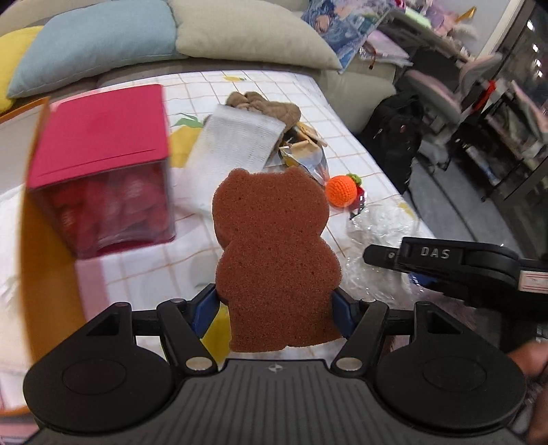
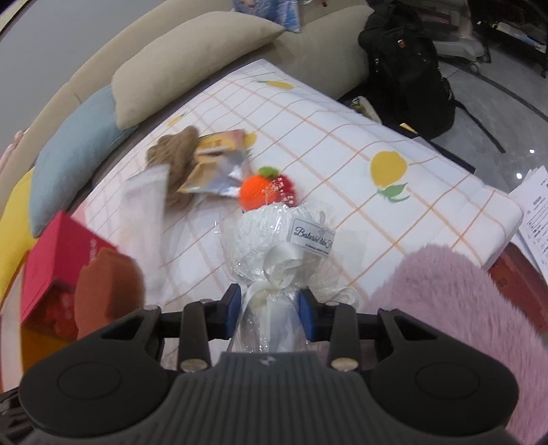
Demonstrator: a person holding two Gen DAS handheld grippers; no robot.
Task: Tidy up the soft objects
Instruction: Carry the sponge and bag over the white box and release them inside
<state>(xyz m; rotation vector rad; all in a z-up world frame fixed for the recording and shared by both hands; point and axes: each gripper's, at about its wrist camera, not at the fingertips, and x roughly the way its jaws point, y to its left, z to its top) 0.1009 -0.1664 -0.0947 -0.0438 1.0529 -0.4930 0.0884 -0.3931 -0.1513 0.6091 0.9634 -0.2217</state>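
Note:
My left gripper (image 1: 275, 309) is shut on a brown bear-shaped sponge (image 1: 270, 246) and holds it upright above the checked sheet (image 1: 342, 137). The sponge also shows at the left of the right wrist view (image 2: 106, 284). My right gripper (image 2: 269, 308) is shut on a white towel bundle wrapped in clear plastic with a ribbon (image 2: 274, 239). The right gripper also shows in the left wrist view (image 1: 445, 267), to the right of the sponge. An orange crocheted fruit (image 1: 339, 188) lies on the sheet, next to a red one (image 2: 286, 186).
A red box (image 1: 102, 164) sits in an orange-walled bin (image 1: 37, 260) at the left. A white cloth (image 1: 236, 140), a brown knit item (image 1: 267, 106) and foil snack packets (image 1: 304, 150) lie further back. Cushions (image 1: 239, 30) line the sofa. A pink fluffy rug (image 2: 455, 308) lies at the right.

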